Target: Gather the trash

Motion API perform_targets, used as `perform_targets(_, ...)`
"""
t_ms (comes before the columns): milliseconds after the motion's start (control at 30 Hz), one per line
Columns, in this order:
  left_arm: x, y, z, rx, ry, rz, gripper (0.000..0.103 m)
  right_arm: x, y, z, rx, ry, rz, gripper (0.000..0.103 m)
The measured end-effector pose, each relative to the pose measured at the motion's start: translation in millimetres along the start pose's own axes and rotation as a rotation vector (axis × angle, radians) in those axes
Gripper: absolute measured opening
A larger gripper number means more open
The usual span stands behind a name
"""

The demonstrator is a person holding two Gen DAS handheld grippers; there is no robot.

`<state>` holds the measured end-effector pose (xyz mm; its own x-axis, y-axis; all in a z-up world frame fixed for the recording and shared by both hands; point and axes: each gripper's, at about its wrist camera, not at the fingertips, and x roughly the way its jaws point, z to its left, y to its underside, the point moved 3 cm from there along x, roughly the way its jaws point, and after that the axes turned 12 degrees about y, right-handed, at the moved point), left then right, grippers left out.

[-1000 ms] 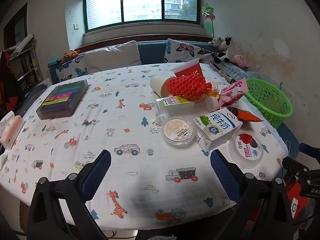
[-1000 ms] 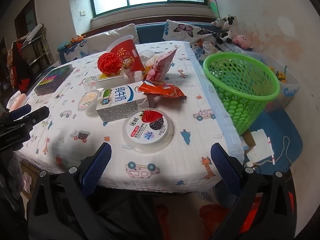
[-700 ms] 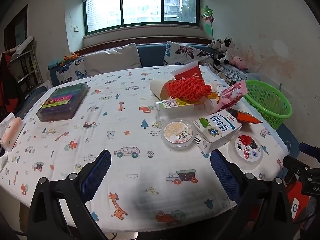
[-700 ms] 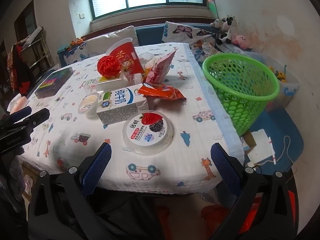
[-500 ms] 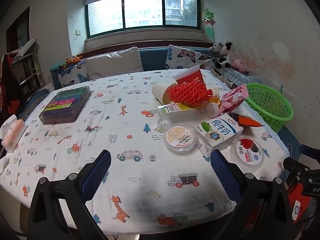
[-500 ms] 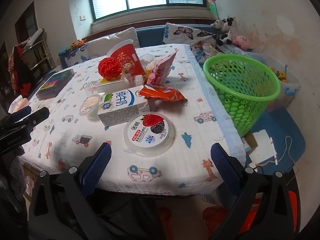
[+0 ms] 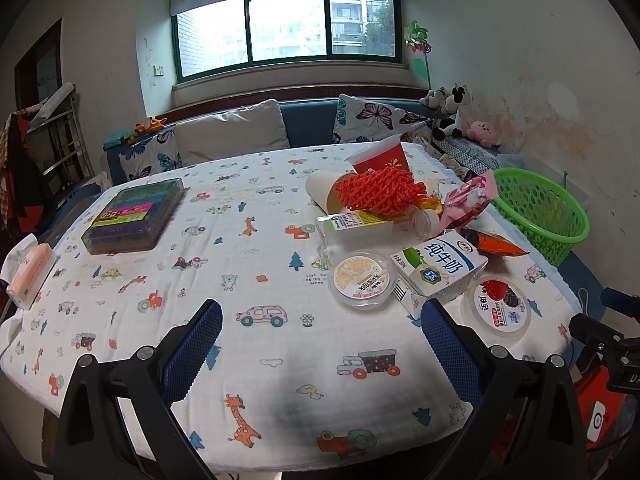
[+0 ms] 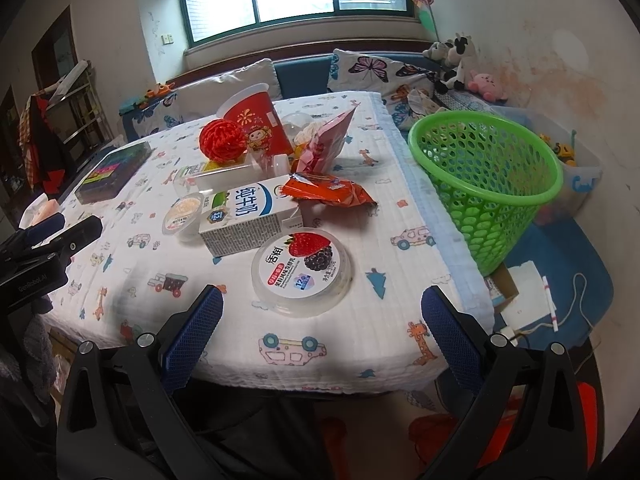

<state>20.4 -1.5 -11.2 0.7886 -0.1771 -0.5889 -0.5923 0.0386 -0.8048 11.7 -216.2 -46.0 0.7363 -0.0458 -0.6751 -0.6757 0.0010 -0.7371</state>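
- Right wrist view: the right gripper [image 8: 320,330] is held spread and empty near the yogurt tub [image 8: 303,271]; the green basket [image 8: 486,172] is seen right of the table
- Left gripper [image 7: 320,332] is likewise spread, empty
- The milk carton [image 8: 244,216], touching the tub, could be knocked by a wide approach

Trash heap [image 8: 272,184] clustered on table's right side; green basket [image 8: 484,176] beside table, upright.
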Motion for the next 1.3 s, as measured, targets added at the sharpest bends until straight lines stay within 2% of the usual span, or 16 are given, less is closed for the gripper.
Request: perform_targets(1300,9,-7,-1,0.000,0.009,0.016,0.097,10,-9,-1,-0.001,-0.001,0.012,0.099)
